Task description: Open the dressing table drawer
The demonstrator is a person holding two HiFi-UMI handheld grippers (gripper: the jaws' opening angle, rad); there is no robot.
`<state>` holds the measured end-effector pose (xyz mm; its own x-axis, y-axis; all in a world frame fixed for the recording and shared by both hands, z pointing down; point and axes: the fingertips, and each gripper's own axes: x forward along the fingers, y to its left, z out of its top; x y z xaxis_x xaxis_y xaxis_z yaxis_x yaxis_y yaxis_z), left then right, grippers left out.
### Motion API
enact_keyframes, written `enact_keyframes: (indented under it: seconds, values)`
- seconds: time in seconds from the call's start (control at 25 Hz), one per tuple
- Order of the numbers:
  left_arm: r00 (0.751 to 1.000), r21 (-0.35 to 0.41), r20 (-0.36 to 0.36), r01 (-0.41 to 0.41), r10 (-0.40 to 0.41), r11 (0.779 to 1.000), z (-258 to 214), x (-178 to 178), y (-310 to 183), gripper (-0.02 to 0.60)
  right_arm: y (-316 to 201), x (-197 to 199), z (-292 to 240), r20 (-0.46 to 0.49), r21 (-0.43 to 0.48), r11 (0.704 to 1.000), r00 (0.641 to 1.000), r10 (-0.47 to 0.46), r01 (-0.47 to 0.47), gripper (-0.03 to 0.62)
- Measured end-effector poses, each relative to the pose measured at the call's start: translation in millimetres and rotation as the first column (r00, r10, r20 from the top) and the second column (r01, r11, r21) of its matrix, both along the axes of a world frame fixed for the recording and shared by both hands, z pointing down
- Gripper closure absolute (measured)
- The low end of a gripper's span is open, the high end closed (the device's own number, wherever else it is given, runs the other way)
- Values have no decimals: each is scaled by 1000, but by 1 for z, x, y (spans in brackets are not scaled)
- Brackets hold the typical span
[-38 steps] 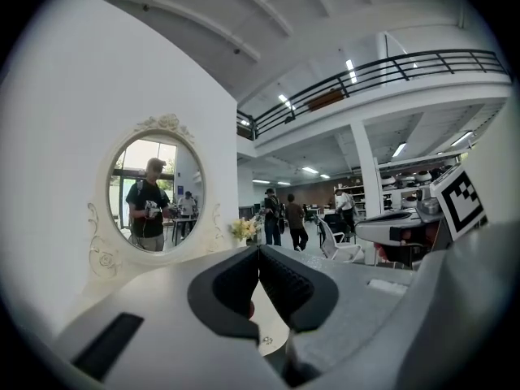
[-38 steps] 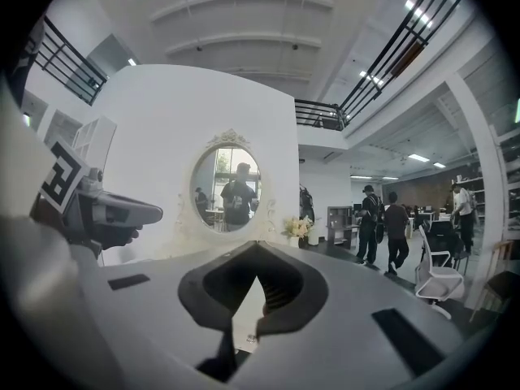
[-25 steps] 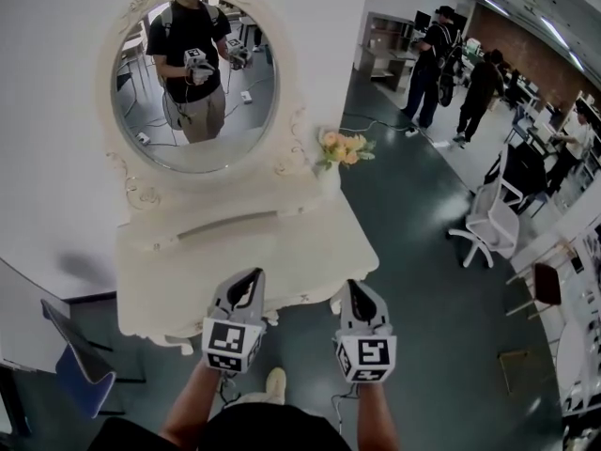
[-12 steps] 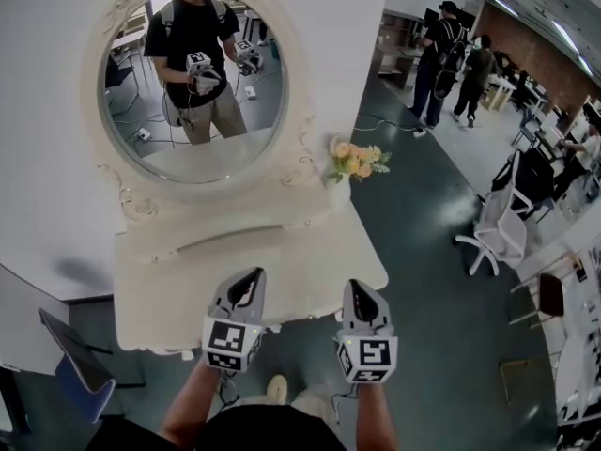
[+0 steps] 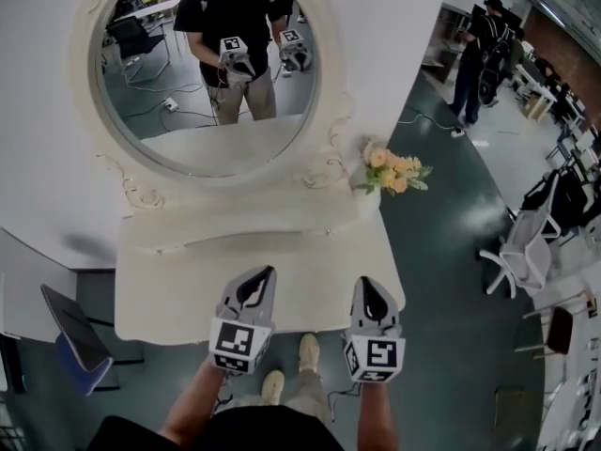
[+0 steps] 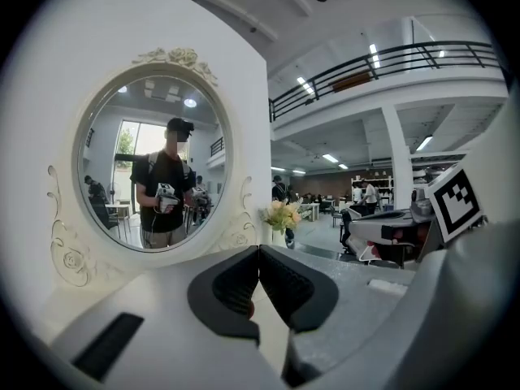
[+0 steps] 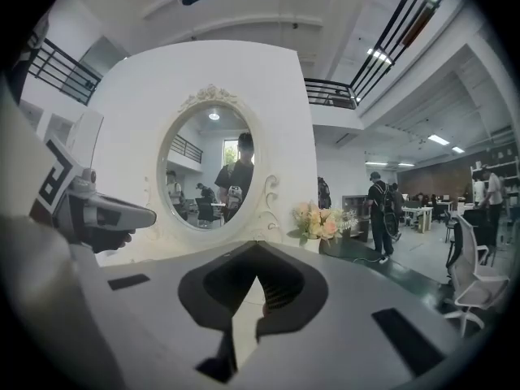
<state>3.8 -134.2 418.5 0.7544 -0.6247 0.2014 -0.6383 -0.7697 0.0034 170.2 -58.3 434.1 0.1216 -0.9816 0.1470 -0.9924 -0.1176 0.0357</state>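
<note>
In the head view, the left gripper [image 5: 266, 272] and the right gripper [image 5: 367, 281] lie side by side. Both have their jaws pressed together with nothing between them. Just under their tips is the front part of the white dressing table [image 5: 160, 299]. Ahead of the jaws, a raised ledge [image 5: 324, 216] carries a long narrow slot [image 5: 235, 239]. I cannot tell whether it belongs to the drawer, and the table's front face is hidden under its top. Further ahead stands the oval mirror [image 5: 207, 73]. Flowers [image 5: 394, 171] are ahead and to the right of the right jaws. An office chair [image 5: 519, 254] is far to the right, and a blue chair [image 5: 75, 350] is to the left, behind the left jaws.

The left gripper view shows these jaws meeting tip to tip, empty. The mirror is up and to the left of them. Only this view gives the railing [image 6: 382, 63] high above the jaws.

In the right gripper view the jaws are also closed on nothing. People [image 7: 379, 210] stand to the right, beyond the flowers.

Compared with a second ago, the mirror and table fill more of the head view, and both tips reach farther over the table top.
</note>
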Motion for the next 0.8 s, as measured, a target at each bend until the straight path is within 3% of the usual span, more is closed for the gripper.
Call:
enact_keyframes:
  seconds: [0.44, 0.8]
  values:
    - [995, -90, 28, 99, -97, 991, 51, 29, -55, 578, -77, 26, 67, 50, -102, 990, 994, -93, 98, 595]
    - [988, -165, 79, 142, -131, 976, 105, 41, -86, 578, -122, 35, 126, 85, -155, 978, 988, -127, 139, 595]
